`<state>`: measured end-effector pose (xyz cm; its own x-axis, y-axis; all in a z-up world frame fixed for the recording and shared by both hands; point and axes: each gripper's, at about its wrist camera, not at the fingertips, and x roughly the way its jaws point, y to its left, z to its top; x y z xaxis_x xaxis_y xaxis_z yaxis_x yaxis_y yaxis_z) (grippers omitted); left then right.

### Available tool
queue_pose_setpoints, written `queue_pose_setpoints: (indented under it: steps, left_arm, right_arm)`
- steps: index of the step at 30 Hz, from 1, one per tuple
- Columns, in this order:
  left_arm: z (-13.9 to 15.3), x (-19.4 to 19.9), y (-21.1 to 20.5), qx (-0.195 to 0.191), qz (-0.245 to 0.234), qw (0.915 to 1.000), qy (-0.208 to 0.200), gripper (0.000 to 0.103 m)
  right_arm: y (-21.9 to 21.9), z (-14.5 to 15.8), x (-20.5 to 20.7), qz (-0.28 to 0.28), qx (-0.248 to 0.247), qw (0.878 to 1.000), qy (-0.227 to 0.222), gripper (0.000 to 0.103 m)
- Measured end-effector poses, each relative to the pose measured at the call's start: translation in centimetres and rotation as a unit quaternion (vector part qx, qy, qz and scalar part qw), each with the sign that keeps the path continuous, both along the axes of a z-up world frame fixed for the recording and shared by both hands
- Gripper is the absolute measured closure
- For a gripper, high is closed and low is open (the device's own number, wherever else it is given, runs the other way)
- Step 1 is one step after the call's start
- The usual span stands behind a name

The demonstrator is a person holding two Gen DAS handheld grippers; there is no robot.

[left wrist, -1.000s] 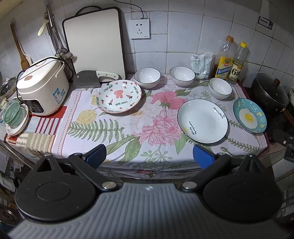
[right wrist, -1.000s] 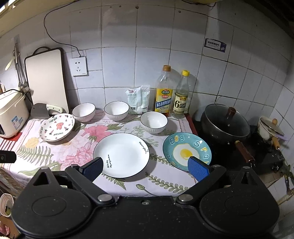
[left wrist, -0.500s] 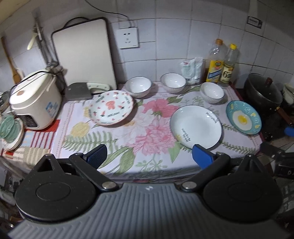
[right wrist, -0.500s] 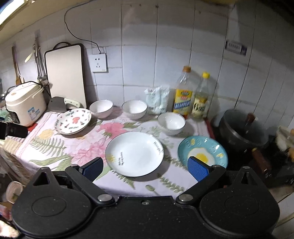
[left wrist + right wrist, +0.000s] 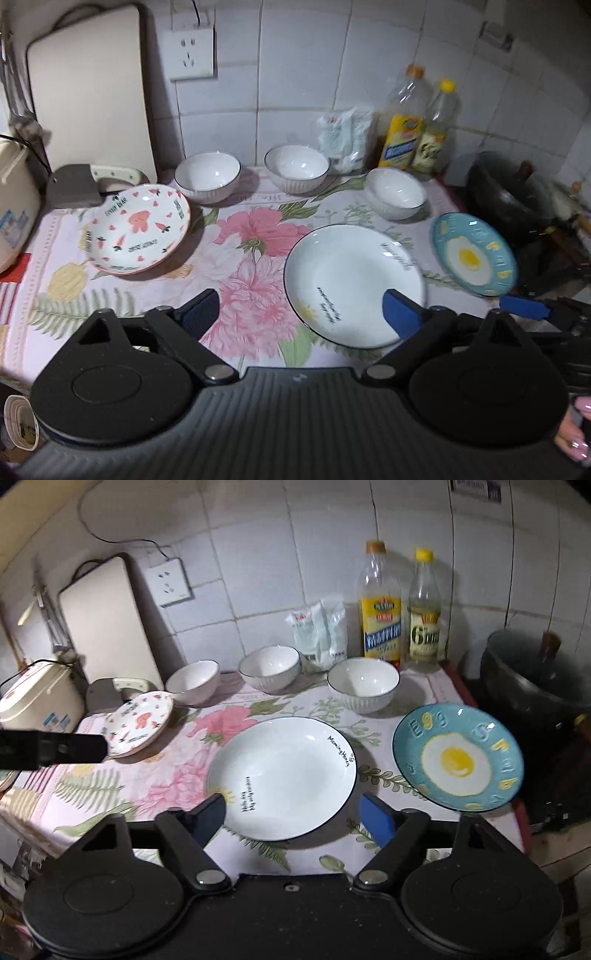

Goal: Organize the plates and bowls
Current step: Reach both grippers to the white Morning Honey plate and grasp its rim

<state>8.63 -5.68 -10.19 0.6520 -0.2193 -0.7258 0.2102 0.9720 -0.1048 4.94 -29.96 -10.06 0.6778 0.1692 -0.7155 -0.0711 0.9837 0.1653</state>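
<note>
both grippers above the white plate [image 5: 284, 775]
my left gripper [image 5: 301, 314] and right gripper [image 5: 293, 814] are closing, apart, gripping nothing.

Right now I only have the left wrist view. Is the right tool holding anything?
Observer: No. In the right wrist view the right tool is empty. Its jaws are closing, and the near rim of the white plate lies just ahead of the gap.
Operator: What stands left of the heart-patterned plate? My view cuts it off.
Observer: A cream rice cooker with its lid down and a dark cord running over the top.
</note>
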Motion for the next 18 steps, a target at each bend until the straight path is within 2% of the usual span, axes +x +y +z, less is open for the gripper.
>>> queue_pose_setpoints:
  steps: [2,5,8,10,12,15,18]
  left_arm:
    - [-2.8,2.0,-0.6,-0.008,0.008,0.9998,0.014,0.019]
    - [-6.2,4.5,-1.2,-0.024,0.023,0.9989,0.034,0.022]
    - [-8.8,6.1,-1.9,-0.014,0.031,0.9984,0.046,0.022]
    - [-10.2,7.0,-2.4,-0.007,0.022,0.9982,0.056,0.024]
    - [-11.2,7.6,-2.6,-0.008,0.023,0.9973,0.07,0.032]
    - [-12.0,8.3,-2.6,-0.016,0.025,0.997,0.071,0.038]
    - [-13.0,9.3,-2.8,-0.019,0.024,0.996,0.085,0.047]
  right_arm:
    - [-0.7,-2.4,1.6,-0.004,0.023,1.0,0.013,0.027]
    - [-1.4,-5.8,3.5,-0.013,0.043,0.998,0.038,0.028]
    - [-2.2,-8.2,4.9,-0.025,0.056,0.996,0.057,0.029]
    - [-3.0,-9.5,5.8,-0.037,0.078,0.993,0.074,0.035]
    - [-3.4,-10.5,6.5,-0.046,0.084,0.991,0.09,0.04]
    - [-3.5,-11.5,7.3,-0.045,0.094,0.99,0.091,0.045]
    - [-3.4,-12.4,7.7,-0.052,0.113,0.988,0.093,0.064]
